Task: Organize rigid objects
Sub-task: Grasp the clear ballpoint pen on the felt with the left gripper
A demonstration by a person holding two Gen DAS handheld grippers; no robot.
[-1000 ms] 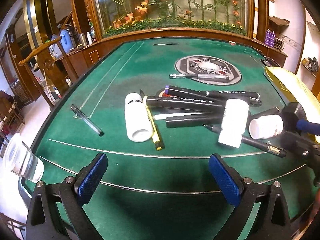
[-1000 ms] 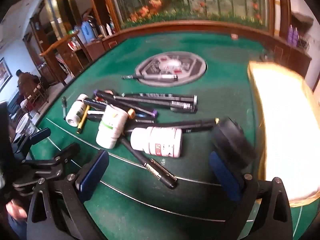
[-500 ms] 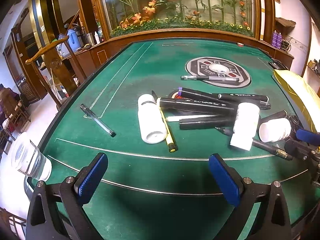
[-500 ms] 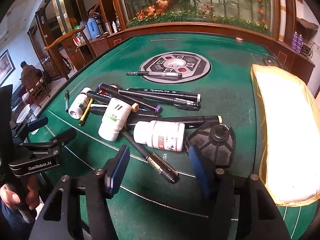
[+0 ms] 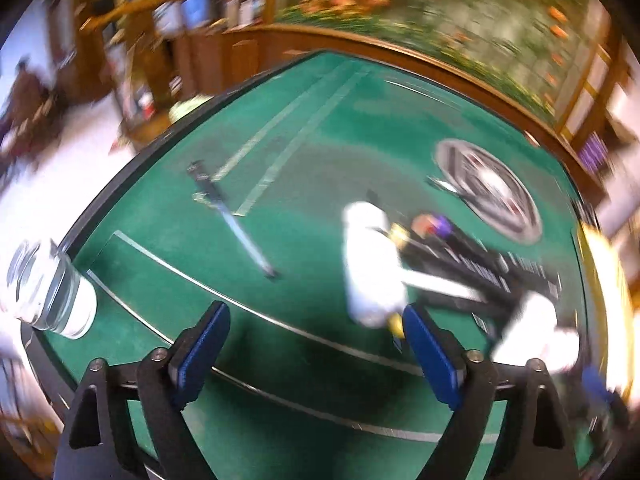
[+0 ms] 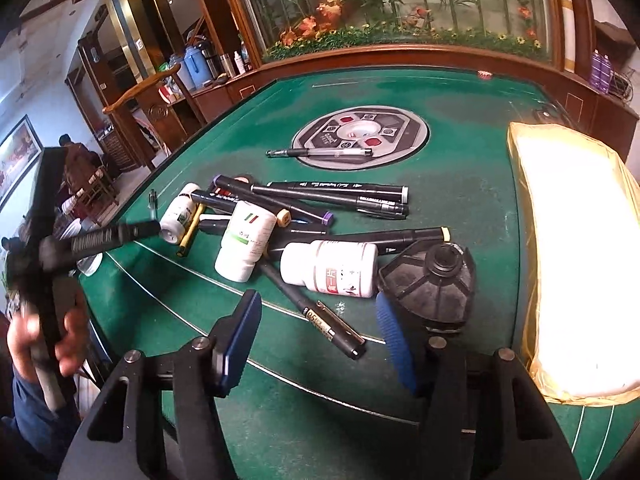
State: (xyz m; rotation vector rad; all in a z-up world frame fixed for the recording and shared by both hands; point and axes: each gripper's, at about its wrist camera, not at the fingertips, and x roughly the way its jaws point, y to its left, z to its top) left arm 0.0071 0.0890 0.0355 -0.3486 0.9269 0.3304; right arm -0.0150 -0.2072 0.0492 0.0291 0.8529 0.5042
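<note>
A pile of black markers (image 6: 340, 194), pens and three white bottles lies on the green table (image 6: 460, 168). In the right wrist view one bottle with a red label (image 6: 330, 268) lies just ahead of my open, empty right gripper (image 6: 320, 334), with a black pen (image 6: 320, 318) between us. A green-labelled bottle (image 6: 244, 246) lies to its left. The left wrist view is blurred: my left gripper (image 5: 316, 344) is open and empty, with a white bottle (image 5: 372, 268) ahead right and a lone pen (image 5: 232, 220) ahead left.
A black faceted holder (image 6: 432, 284) sits beside the right finger. A yellow padded package (image 6: 576, 248) lies at the right edge. A glass jar (image 5: 48, 292) stands at the table's left corner. A round grey inlay (image 6: 360, 134) with a pen (image 6: 320, 153) marks the centre.
The left gripper has swung left and tilted, blurring its view. The right gripper's jaws have narrowed from wide open, and it has pulled back slightly from the pile.
</note>
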